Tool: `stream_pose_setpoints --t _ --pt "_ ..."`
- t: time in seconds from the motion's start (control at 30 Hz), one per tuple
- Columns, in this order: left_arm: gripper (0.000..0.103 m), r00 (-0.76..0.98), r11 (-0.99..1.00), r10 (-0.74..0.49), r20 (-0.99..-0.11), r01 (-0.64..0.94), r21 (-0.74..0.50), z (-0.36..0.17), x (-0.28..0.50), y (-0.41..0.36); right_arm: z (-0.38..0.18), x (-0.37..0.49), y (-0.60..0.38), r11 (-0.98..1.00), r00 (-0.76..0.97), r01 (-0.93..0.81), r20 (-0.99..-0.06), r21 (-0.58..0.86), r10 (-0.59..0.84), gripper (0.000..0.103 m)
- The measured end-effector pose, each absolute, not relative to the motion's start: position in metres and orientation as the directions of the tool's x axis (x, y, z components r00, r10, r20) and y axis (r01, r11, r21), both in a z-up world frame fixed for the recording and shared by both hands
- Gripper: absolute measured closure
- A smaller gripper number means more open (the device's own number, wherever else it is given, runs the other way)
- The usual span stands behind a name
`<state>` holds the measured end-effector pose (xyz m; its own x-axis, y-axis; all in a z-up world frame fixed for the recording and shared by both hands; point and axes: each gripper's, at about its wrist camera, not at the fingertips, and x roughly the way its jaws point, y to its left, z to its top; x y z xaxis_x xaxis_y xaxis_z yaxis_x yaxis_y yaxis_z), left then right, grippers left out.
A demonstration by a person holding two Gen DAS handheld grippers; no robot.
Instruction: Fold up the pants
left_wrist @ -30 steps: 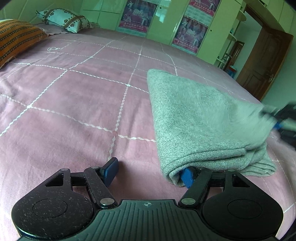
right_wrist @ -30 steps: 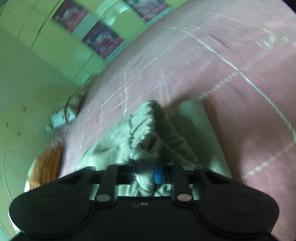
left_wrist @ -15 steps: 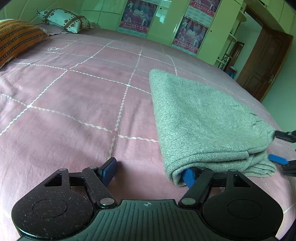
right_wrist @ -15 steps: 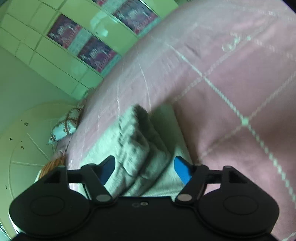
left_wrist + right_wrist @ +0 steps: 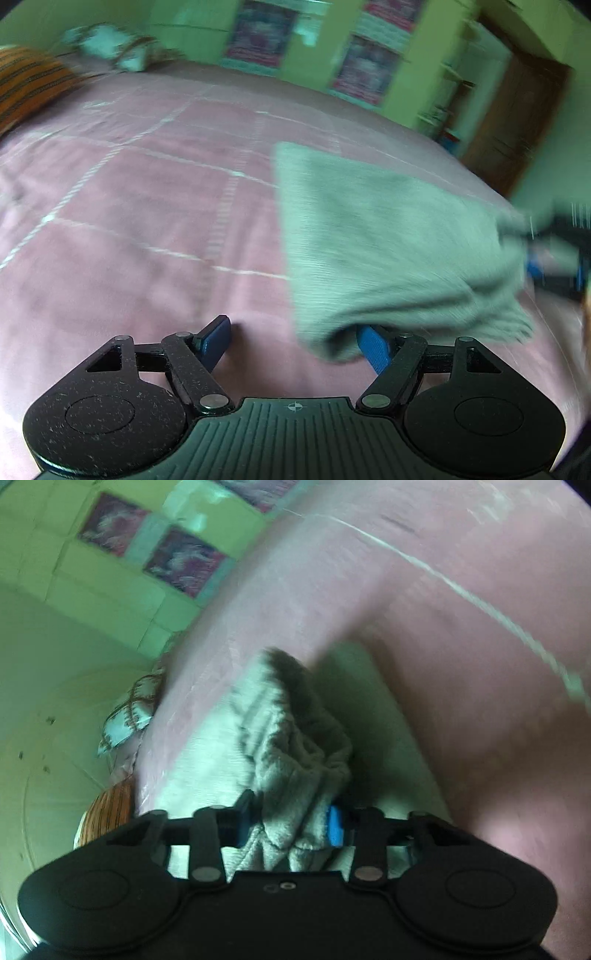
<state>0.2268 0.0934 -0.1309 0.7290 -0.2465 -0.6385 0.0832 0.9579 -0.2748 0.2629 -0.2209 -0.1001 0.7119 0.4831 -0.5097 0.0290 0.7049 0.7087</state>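
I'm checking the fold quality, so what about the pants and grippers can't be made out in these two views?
- Left wrist view: the right gripper is motion-blurred at the frame edge.
- Left wrist view: one finger of the left gripper goes under the pants, tip hidden.
- Right wrist view: bunched pants hide the lower layers.

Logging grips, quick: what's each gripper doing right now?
Left gripper: open, holding nothing.
Right gripper: just closed on the pants.

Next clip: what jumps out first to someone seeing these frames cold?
The folded grey pants lying on the pink checked bedspread, right of centre in the left wrist view. Next, the right claw, whose jaws have just been closing, pinching a bunched edge of the pants. The left claw stands open, one blue finger tucked under the near fold.
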Motion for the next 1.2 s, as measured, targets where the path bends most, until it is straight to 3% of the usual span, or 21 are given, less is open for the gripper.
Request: stream_pose_setpoints --t 0.07,0.13,0.23,0.33,0.37,0.43,0.47,0.53,0.63,0.73,0.8,0.87,0.93,1.0,1.2 --pt "0.023 0.745 0.973 -0.202 -0.636 0.077 -0.219 -0.131 0.230 0.085 -0.067 0.259 -0.207 0.697 0.734 -0.053 -0.446 0.715 0.513 0.077" --pt "0.023 0.786 0.976 -0.109 -0.609 -0.032 -0.216 -0.130 0.231 0.095 -0.035 0.253 -0.194 0.689 0.755 -0.136 -0.376 0.712 0.537 0.078" --pt "0.019 0.819 0.948 -0.090 -0.567 -0.105 -0.301 -0.131 0.227 0.118 0.001 0.243 -0.199 0.667 0.791 -0.190 -0.290 0.720 0.539 0.081" --pt "0.019 0.824 0.968 -0.046 -0.565 -0.103 -0.230 -0.130 0.224 0.106 -0.016 0.233 -0.216 0.724 0.805 -0.129 -0.354 0.678 0.475 0.081" --pt "0.019 0.829 0.968 -0.049 -0.557 -0.099 -0.232 -0.129 0.223 0.106 -0.036 0.232 -0.226 0.740 0.808 -0.062 -0.402 0.670 0.431 0.081" --pt "0.019 0.813 0.968 -0.064 -0.579 -0.090 -0.234 -0.131 0.226 0.106 -0.101 0.241 -0.242 0.723 0.722 0.165 -0.582 0.671 0.375 0.081" --pt "0.019 0.808 0.969 -0.063 -0.586 -0.091 -0.230 -0.132 0.227 0.106 -0.126 0.238 -0.247 0.697 0.688 0.209 -0.609 0.686 0.393 0.081" --pt "0.019 0.800 0.964 -0.078 -0.595 -0.091 -0.249 -0.134 0.227 0.110 -0.126 0.228 -0.250 0.695 0.728 0.154 -0.557 0.702 0.400 0.080" --pt "0.019 0.801 0.959 -0.088 -0.592 -0.092 -0.266 -0.133 0.226 0.111 -0.112 0.231 -0.244 0.735 0.733 0.122 -0.560 0.667 0.387 0.080" --pt "0.019 0.833 0.960 -0.086 -0.546 -0.077 -0.268 -0.129 0.218 0.109 -0.081 0.228 -0.244 0.732 0.796 0.028 -0.458 0.681 0.395 0.081" --pt "0.019 0.798 0.963 -0.109 -0.593 -0.062 -0.261 -0.135 0.225 0.105 -0.071 0.224 -0.247 0.730 0.826 -0.003 -0.410 0.684 0.387 0.081" --pt "0.017 0.771 0.974 -0.108 -0.627 -0.043 -0.221 -0.138 0.232 0.099 -0.082 0.226 -0.249 0.779 0.824 0.039 -0.462 0.625 0.329 0.081" --pt "0.016 0.762 0.980 -0.108 -0.639 -0.026 -0.197 -0.137 0.234 0.096 -0.124 0.241 -0.266 0.726 0.730 0.199 -0.594 0.658 0.338 0.080" --pt "0.016 0.757 0.979 -0.114 -0.643 -0.024 -0.201 -0.137 0.232 0.098 -0.131 0.236 -0.282 0.648 0.746 0.194 -0.540 0.736 0.390 0.076" --pt "0.016 0.736 0.978 -0.134 -0.664 -0.009 -0.206 -0.131 0.223 0.099 -0.100 0.201 -0.289 0.761 0.791 0.140 -0.535 0.633 0.299 0.065"
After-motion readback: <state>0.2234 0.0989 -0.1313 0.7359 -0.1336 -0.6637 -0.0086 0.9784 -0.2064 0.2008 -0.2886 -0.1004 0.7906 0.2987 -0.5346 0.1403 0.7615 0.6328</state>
